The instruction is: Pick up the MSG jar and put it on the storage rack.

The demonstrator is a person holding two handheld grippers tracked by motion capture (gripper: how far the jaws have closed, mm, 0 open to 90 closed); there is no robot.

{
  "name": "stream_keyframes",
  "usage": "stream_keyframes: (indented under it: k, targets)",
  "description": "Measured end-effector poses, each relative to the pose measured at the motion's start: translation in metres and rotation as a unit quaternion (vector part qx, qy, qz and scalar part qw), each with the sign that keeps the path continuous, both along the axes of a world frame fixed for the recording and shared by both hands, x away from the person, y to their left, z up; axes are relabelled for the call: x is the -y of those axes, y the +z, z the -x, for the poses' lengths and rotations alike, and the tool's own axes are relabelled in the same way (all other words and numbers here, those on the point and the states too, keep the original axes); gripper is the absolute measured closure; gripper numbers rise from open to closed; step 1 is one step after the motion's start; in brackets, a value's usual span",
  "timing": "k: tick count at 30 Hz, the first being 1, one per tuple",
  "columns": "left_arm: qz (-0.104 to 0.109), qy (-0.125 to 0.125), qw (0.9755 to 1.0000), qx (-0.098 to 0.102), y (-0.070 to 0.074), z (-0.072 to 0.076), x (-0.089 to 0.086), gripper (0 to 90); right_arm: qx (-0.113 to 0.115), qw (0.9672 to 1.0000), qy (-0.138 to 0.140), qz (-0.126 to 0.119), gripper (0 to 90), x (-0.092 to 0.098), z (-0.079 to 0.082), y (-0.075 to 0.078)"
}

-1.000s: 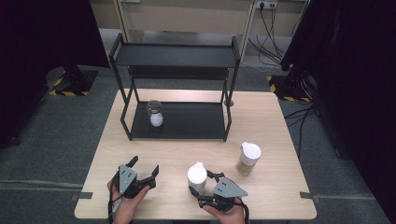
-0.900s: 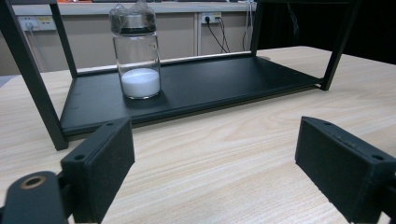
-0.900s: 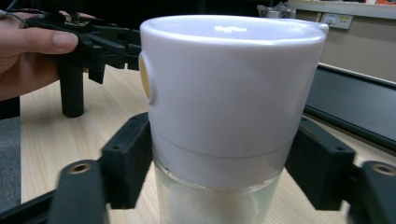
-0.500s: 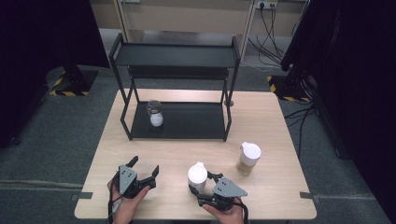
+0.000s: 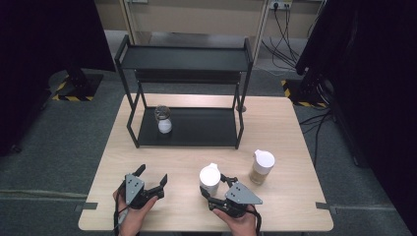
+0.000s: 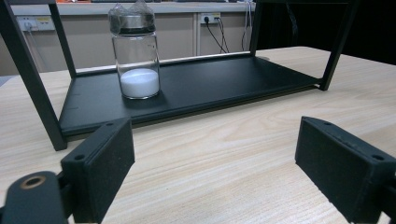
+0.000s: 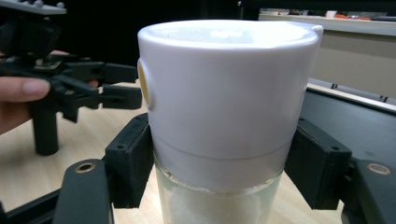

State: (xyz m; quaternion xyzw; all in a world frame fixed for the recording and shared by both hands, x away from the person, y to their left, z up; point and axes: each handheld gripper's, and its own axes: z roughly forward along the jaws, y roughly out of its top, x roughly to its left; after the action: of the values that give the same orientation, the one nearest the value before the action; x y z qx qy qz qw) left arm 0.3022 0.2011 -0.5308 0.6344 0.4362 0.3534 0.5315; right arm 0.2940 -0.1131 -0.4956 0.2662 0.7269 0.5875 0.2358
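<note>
Your right gripper (image 5: 215, 189) sits near the front edge of the light wooden table (image 5: 290, 128), its jaws clamped on the white-capped glass shaker of white powder (image 5: 210, 178). In the right gripper view the pads (image 7: 128, 161) bite just under the cap, right where cap meets glass. That is the risk: if you lift from there, the smooth glass may slide down through the pads, or the cap may take the load and work loose.

Your left gripper (image 5: 150, 179) rests near the front left corner with its jaws wide apart and nothing between them, aimed at the black metal two-tier rack (image 5: 187, 129). The small clear glass jar with a dark lid (image 5: 163, 119) stands at the left end of the rack's lower shelf. Swing the shaker wide and you could clip the second white-lidded jar of tan contents (image 5: 261, 167) standing toward the table's right edge.
</note>
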Motion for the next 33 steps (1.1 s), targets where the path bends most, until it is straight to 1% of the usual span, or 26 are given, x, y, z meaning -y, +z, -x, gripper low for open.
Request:
stream_keyframes:
  k: [8,17,33]
  targets:
    - [-0.001,-0.001,1.0000,0.000,0.000,0.000,0.000,11.4,0.007,0.9998,-0.018,-0.005,30.7,-0.004,-0.009,0.010]
    - [-0.002,-0.001,1.0000,0.000,0.000,0.000,0.000,11.4,0.014,0.9995,-0.027,-0.006,30.8,-0.010,-0.023,0.021]
    - [-0.003,-0.002,1.0000,0.001,0.000,0.000,0.000,11.4,0.013,0.9989,-0.043,-0.012,30.8,-0.019,-0.037,0.026]
